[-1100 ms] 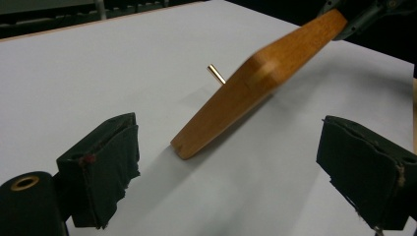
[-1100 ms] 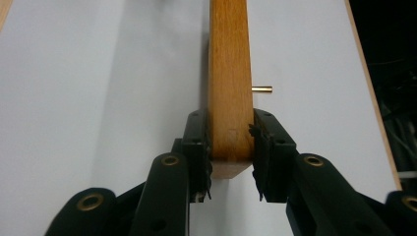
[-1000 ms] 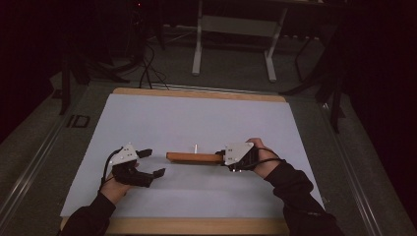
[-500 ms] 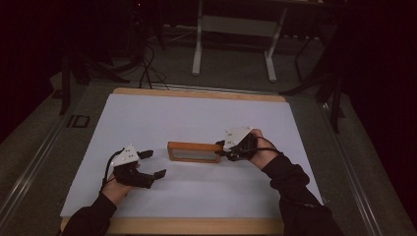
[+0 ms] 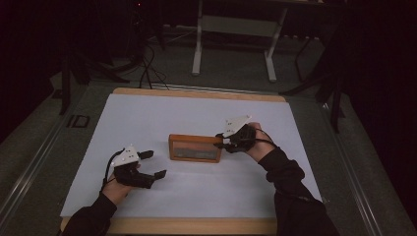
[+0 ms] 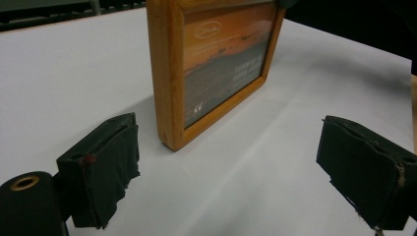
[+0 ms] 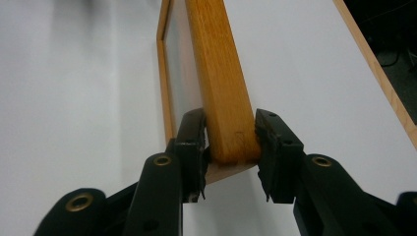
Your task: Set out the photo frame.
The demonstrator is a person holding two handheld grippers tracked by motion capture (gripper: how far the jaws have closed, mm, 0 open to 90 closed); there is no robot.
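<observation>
A wooden picture frame (image 5: 194, 148) stands on its long edge near the middle of the white table sheet (image 5: 147, 113), its sunset print facing me. My right gripper (image 5: 220, 141) is shut on the frame's top right corner. In the right gripper view the pads clamp the frame's thick wooden edge (image 7: 216, 73) from both sides; the jaws have just been opening slightly with that edge still between them. My left gripper (image 5: 153, 163) rests open on the sheet to the frame's left. The left gripper view has the frame (image 6: 221, 64) a short way beyond its wide-apart pads (image 6: 105, 167).
The white sheet lies on a board with a wooden rim (image 5: 196, 93). Beyond the far edge are a metal stand (image 5: 233, 24) and cables (image 5: 145, 64) on the dark floor. A metal rail (image 5: 29, 162) runs along the table's left side.
The frame has gone from lying flat to standing on its edge. My right hand moved away from me and slightly up with the corner. The left hand stayed put.
</observation>
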